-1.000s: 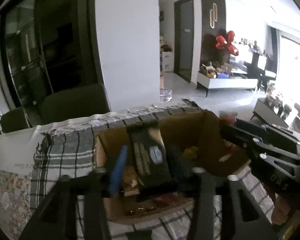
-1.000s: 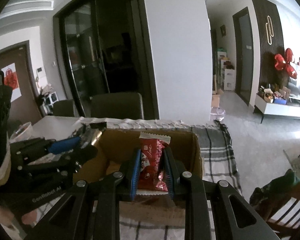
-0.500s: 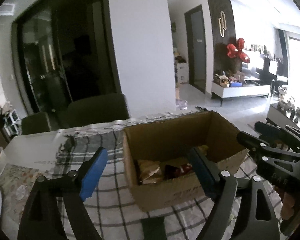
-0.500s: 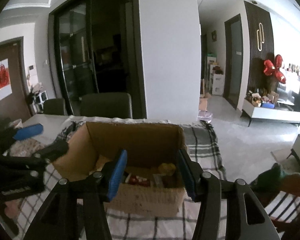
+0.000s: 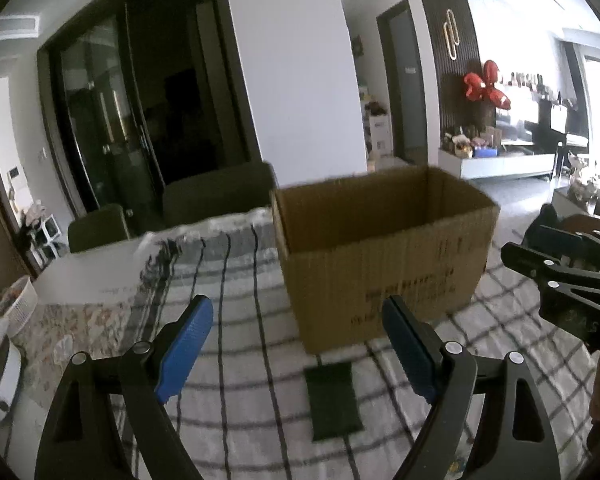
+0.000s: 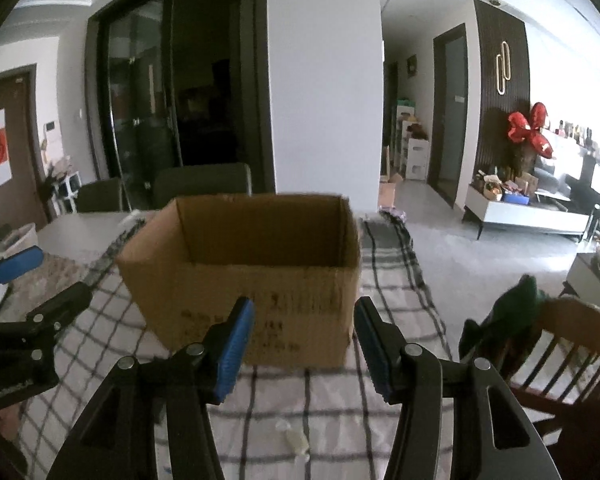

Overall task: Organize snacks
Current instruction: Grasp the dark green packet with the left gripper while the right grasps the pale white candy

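Nearest in the left wrist view, the left gripper (image 5: 296, 332) hangs over the checked cloth (image 5: 236, 360) with its blue-padded fingers spread wide and nothing between them. A dark green packet (image 5: 332, 400) lies flat on the cloth just below and between those fingers, a little short of the box. In the right wrist view, the right gripper (image 6: 303, 338) is likewise wide open and empty, and a small pale wrapper (image 6: 294, 440) lies on the cloth beneath it. Beyond both stands the open cardboard box (image 6: 252, 276) on the worktop (image 6: 80, 228), its inside hidden from these angles, so the snacks in it cannot be seen. A wooden chair (image 6: 556, 352) stands to the right, dark chairs (image 6: 202, 180) behind the worktop
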A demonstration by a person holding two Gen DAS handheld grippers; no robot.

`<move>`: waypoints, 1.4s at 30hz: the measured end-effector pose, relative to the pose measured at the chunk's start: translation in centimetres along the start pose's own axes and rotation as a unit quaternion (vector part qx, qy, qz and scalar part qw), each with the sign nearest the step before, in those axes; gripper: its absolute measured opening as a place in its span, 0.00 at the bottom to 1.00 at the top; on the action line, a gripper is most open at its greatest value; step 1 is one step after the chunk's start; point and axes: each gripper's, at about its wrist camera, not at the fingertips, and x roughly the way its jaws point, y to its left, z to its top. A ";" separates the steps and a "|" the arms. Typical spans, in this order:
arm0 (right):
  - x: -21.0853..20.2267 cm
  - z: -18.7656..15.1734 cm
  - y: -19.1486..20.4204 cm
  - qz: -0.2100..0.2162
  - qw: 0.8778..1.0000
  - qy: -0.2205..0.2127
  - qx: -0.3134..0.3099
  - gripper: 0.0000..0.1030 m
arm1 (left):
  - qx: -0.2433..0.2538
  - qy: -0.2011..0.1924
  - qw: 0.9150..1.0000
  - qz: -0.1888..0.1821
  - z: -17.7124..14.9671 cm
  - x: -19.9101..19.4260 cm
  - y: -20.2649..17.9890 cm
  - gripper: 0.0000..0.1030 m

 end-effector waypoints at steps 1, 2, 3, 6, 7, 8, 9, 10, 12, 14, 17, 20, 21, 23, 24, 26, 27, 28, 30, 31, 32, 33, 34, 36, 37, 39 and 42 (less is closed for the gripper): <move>0.1 -0.4 0.1 0.000 1.000 0.006 0.003 0.52 | -0.001 0.005 1.000 -0.001 -0.5 0.0 0.0 0.84; 0.3 -0.9 0.1 0.000 1.000 0.016 0.009 0.52 | -0.002 0.012 1.000 -0.003 -1.0 0.2 0.0 0.84; 0.5 -1.3 0.1 0.001 1.000 0.023 0.012 0.52 | -0.001 0.017 1.000 -0.005 -1.4 0.3 -0.1 0.84; 1.3 -2.9 0.1 0.005 0.998 0.051 0.019 0.52 | 0.002 0.039 0.999 -0.006 -2.6 1.1 -0.2 0.84; 1.6 -3.3 0.2 0.005 0.998 0.060 0.021 0.52 | 0.003 0.044 0.999 -0.007 -3.1 1.2 -0.3 0.84; 1.9 -3.9 0.2 0.005 0.997 0.070 0.021 0.52 | 0.004 0.050 0.999 -0.010 -3.5 1.5 -0.3 0.84; 2.1 -4.4 0.3 0.005 0.997 0.079 0.021 0.52 | 0.005 0.056 0.998 -0.010 -3.8 1.7 -0.4 0.84; 2.2 -5.0 0.3 0.007 0.996 0.085 0.022 0.52 | 0.007 0.063 0.998 -0.010 -4.4 2.0 -0.5 0.84; 2.7 -5.9 0.4 0.009 0.994 0.102 0.023 0.52 | 0.006 0.073 0.997 -0.012 -5.0 2.5 -0.5 0.84; 3.2 -6.8 0.6 0.009 0.993 0.118 0.024 0.52 | 0.005 0.086 0.996 -0.016 -5.5 3.1 -0.6 0.84; 3.8 -7.8 0.6 0.010 0.990 0.136 0.024 0.52 | 0.005 0.102 0.995 -0.019 -6.2 4.1 -0.7 0.83; 4.6 -8.5 0.4 0.013 0.988 0.152 0.028 0.51 | 0.004 0.121 0.992 -0.032 -7.0 5.3 -0.9 0.82; 4.8 -8.8 0.3 0.011 0.987 0.157 0.028 0.51 | 0.003 0.125 0.992 -0.034 -7.1 5.6 -1.0 0.82; 5.2 -9.0 0.1 0.005 0.986 0.162 0.025 0.51 | -0.001 0.133 0.990 -0.041 -7.5 6.3 -1.0 0.80; 5.4 -9.0 0.1 0.001 0.986 0.163 0.023 0.48 | -0.005 0.136 0.990 -0.047 -7.6 6.6 -1.0 0.80; 5.8 -9.2 0.1 -0.001 0.986 0.166 0.018 0.46 | -0.011 0.144 0.988 -0.051 -7.8 7.3 -1.0 0.76; 6.1 -9.3 0.1 -0.003 0.985 0.170 0.016 0.46 | -0.014 0.146 0.988 -0.054 -7.9 7.6 -0.9 0.75; 6.3 -9.5 0.1 -0.002 0.985 0.174 0.015 0.46 | -0.017 0.149 0.987 -0.056 -7.9 7.9 -0.9 0.74; 6.6 -9.7 0.1 -0.001 0.984 0.179 0.013 0.39 | -0.019 0.154 0.986 -0.063 -8.0 8.4 -1.1 0.73; 6.6 -9.7 0.2 0.000 0.984 0.179 0.012 0.39 | -0.018 0.156 0.986 -0.064 -8.1 8.6 -1.2 0.73; 6.7 -9.7 0.2 0.003 0.984 0.180 0.013 0.39 | -0.016 0.158 0.985 -0.062 -8.1 8.8 -1.3 0.71; 6.8 -9.7 0.1 0.002 0.984 0.180 0.014 0.39 | -0.015 0.160 0.985 -0.060 -8.2 9.1 -1.3 0.71; 6.9 -9.7 0.0 0.001 0.984 0.180 0.014 0.39 | -0.016 0.162 0.985 -0.060 -8.2 9.2 -1.3 0.70; 7.2 -9.7 0.1 0.002 0.983 0.181 0.013 0.34 | -0.018 0.166 0.984 -0.060 -8.3 9.7 -1.4 0.70; 7.3 -9.7 0.1 0.004 0.983 0.181 0.013 0.33 | -0.018 0.168 0.984 -0.059 -8.3 9.9 -1.4 0.70; 7.4 -9.7 0.1 0.007 0.983 0.182 0.015 0.33 | -0.020 0.174 0.983 -0.060 -8.4 10.4 -1.5 0.70; 7.7 -9.7 0.1 0.008 0.983 0.184 0.014 0.30 | -0.023 0.179 0.982 -0.060 -8.6 10.9 -1.6 0.69</move>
